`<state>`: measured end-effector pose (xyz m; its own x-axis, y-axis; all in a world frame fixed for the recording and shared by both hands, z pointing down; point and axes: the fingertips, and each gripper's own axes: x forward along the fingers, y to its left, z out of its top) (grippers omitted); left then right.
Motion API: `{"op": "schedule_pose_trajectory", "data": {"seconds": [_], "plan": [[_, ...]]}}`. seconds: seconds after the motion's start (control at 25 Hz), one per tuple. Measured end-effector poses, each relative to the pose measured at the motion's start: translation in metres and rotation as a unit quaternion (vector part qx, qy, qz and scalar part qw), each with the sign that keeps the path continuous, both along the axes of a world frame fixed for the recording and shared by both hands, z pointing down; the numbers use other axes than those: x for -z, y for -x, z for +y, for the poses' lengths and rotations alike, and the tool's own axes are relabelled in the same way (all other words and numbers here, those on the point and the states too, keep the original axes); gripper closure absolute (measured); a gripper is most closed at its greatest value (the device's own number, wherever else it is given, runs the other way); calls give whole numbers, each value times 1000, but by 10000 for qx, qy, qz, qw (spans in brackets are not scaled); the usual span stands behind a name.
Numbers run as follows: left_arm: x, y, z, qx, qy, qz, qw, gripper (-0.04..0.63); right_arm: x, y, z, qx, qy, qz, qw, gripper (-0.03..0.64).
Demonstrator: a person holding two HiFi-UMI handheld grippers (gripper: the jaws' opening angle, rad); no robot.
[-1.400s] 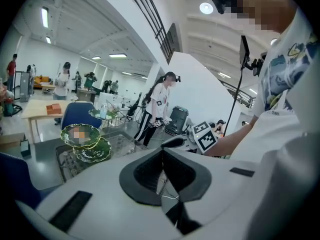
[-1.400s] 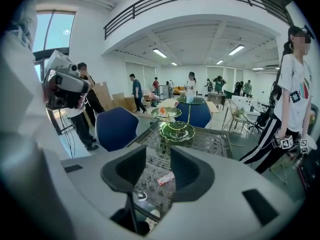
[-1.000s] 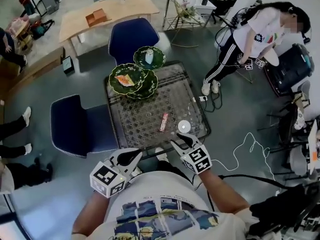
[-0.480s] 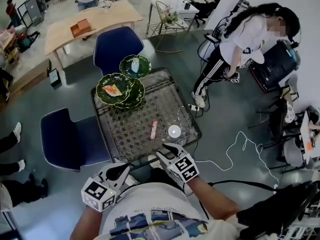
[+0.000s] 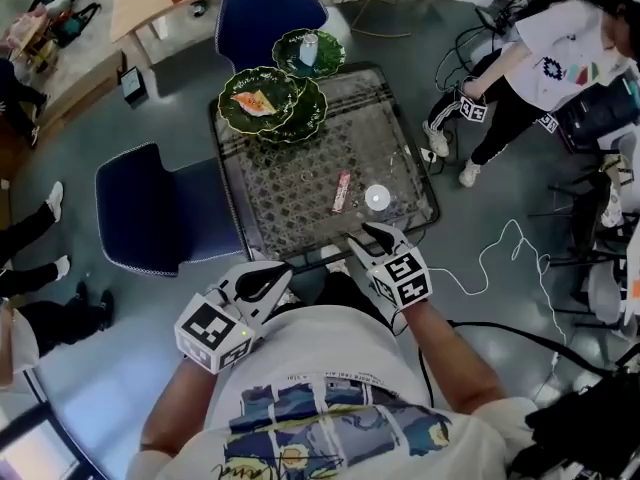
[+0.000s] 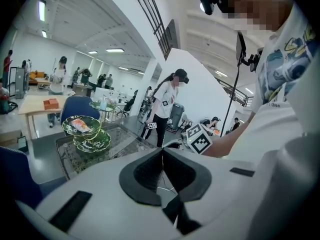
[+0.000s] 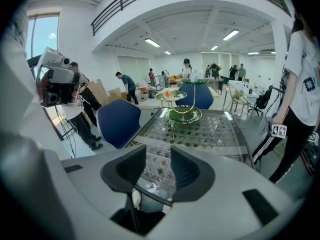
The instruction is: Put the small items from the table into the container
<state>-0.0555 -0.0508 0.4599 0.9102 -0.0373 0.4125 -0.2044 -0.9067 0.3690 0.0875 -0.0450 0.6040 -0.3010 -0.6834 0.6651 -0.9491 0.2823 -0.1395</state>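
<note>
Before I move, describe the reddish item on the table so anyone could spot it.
Find the patterned glass table. Towards its near edge, just beyond the right gripper, two small items lie side by side. The reddish packet is the left one: long and slim, while the white disc is round.

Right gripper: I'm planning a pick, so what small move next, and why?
Probably ease the right gripper forward and down onto the white round item: its jaws stand apart, empty, and that item lies just ahead on the table.
</note>
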Motion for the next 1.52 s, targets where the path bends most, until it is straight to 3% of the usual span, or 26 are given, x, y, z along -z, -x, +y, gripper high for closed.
{"op": "schedule_pose_trajectory", "data": {"seconds": [0.2, 0.52, 0.84, 1.16, 1.4, 1.52], "plan": [[-5, 1, -10, 198, -8, -129, 9997, 586, -46, -9, -15, -239, 528, -330, 9978, 462], [-7, 1, -30, 756, 70, -414, 9963, 586, -125, -21, -55, -483, 1178, -123, 9918, 435], [-12, 0, -47, 1137, 105, -641, 9914, 586, -179, -37, -87, -1119, 1464, -222, 9826, 391], [-12, -3, -52, 1343, 67, -844, 9873, 586, -214, -41, -102, -1114, 1819, 98, 9769, 390], [-12, -3, -55, 1529, 28, -862, 9845, 586, -225, -54, -96, -761, 1938, 585, 9763, 392], [-12, -2, -54, 1604, 30, -868, 9832, 586, -225, -54, -95, -600, 1888, 579, 9785, 457]]}}
